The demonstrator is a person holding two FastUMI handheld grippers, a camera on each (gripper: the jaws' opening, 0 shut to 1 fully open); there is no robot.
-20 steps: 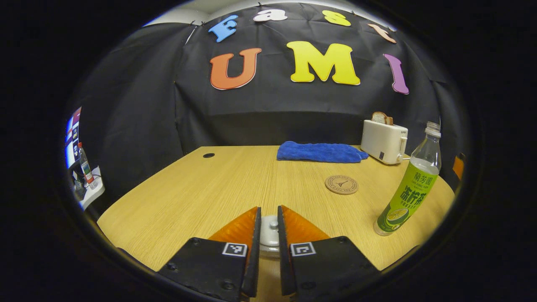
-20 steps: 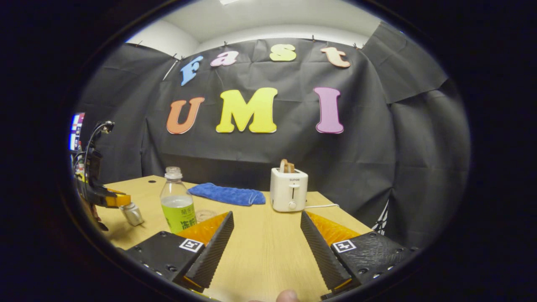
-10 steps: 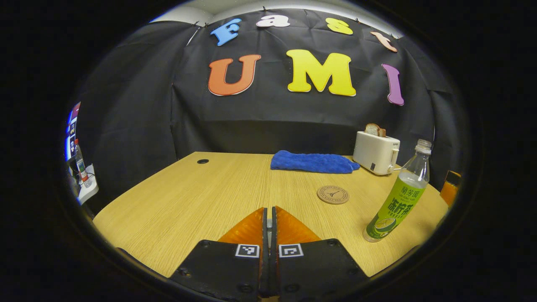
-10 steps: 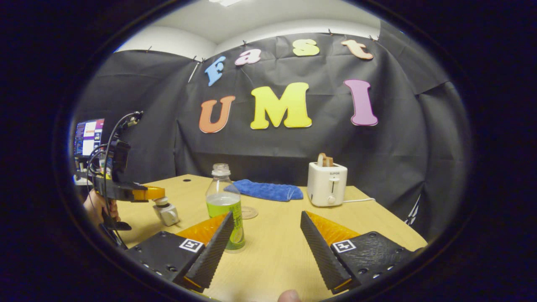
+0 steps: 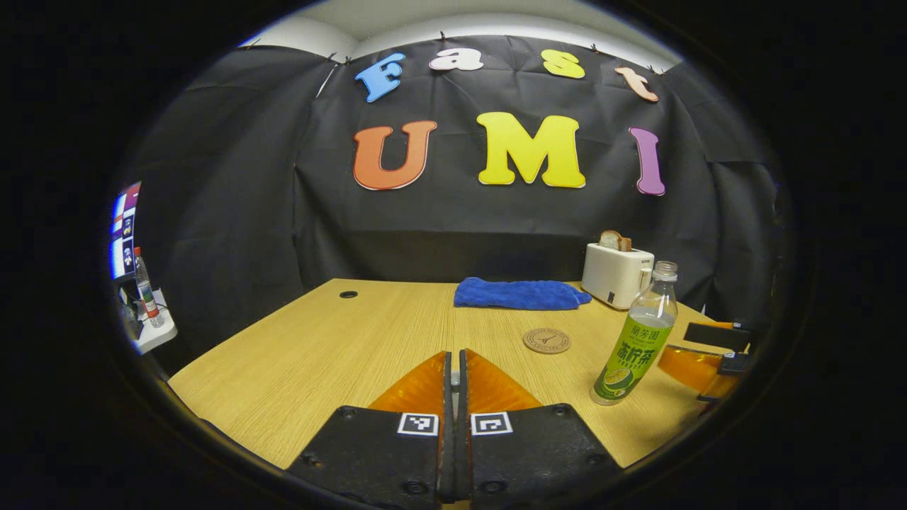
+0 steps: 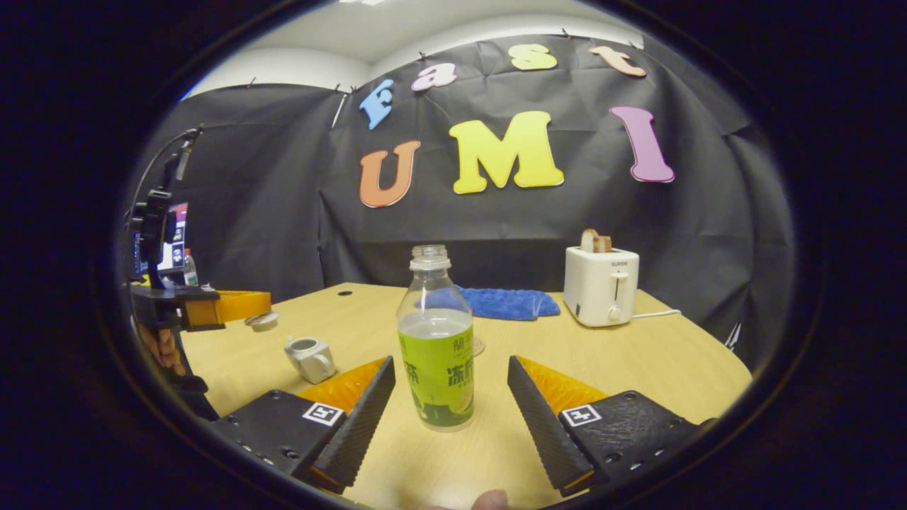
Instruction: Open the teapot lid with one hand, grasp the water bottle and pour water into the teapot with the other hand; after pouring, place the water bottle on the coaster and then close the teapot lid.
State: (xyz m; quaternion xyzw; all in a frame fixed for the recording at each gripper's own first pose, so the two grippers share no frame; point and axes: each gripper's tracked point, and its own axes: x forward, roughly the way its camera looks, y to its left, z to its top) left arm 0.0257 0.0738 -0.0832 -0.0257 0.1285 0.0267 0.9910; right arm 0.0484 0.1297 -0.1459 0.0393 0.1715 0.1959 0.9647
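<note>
The wooden table (image 6: 638, 361) carries a white toaster (image 6: 601, 285) and a blue cloth (image 6: 506, 302) at the back, both well apart from the work. Nearer, the water bottle (image 6: 436, 340) stands upright and uncapped, and where a second ago it sat off beside the right gripper's (image 6: 451, 397) left finger, it is now squarely between the two spread fingers, neither of which touches it yet; I judge the grasp is the next thing due. The bigger change is on the other side: the lid (image 6: 261, 321) has come off the teapot (image 6: 310, 358) and hangs lifted above and just to one side of it, pinched by the left gripper (image 6: 241, 306), so the pot's mouth is open and the first step looks done. The right gripper view shows this plainly, along with the hand (image 6: 161, 347) holding that tool. The left gripper view cannot: there the left gripper (image 5: 453, 386) has its fingers pressed almost together with only a pale sliver between them, and the teapot lies below its sight. That view does give the coaster (image 5: 546, 341) whole, bare, near the water bottle (image 5: 635, 334), where the bottle partly hides it from the right.
</note>
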